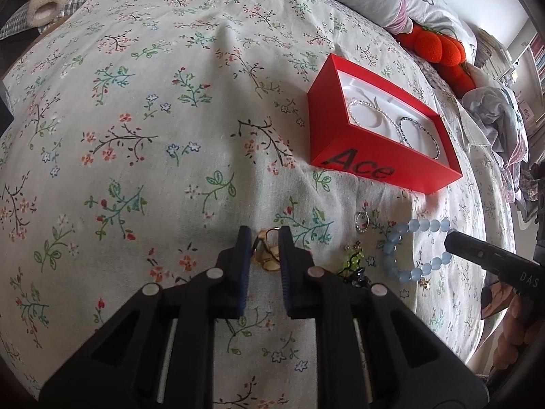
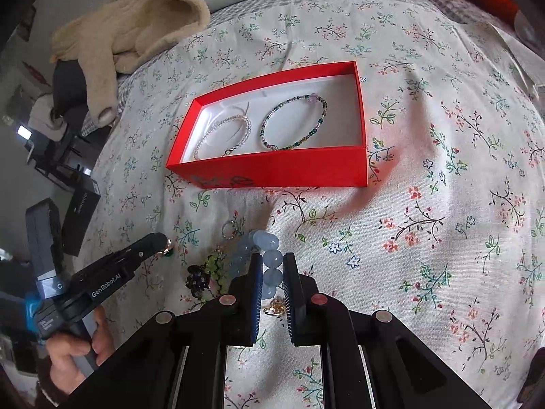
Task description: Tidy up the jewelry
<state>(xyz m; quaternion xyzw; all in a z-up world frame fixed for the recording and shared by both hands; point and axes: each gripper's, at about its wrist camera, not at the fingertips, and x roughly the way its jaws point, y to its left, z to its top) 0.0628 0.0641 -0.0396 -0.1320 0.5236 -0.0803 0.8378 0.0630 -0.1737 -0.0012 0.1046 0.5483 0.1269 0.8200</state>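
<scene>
**Both grippers clamped on jewelry beside the red box**

From the left wrist, the left gripper [image 1: 265, 238] has its 2 jaws closed on a gold ring [image 1: 264, 255] over the floral bedspread [image 1: 136, 136]. This view alone shows the black "Ace" lettering on the red box [image 1: 385, 167] clearly, and an orange plush toy [image 1: 439, 47] by the pillows.

From the right wrist, the right gripper [image 2: 273, 266] grips the blue bead bracelet [image 2: 269, 259], its beads pinched between the pads. Only here can the box [image 2: 272, 167] be seen from above, holding 2 bracelets side by side: a clear crystal bracelet [image 2: 223, 136] and a green beaded bracelet [image 2: 294, 122]. The person's hand [image 2: 73, 347] on the left gripper's handle shows here too.

A small silver ring [image 1: 362, 221] and a green bead charm [image 1: 352, 260] lie on the bedspread between the 2 grippers
</scene>
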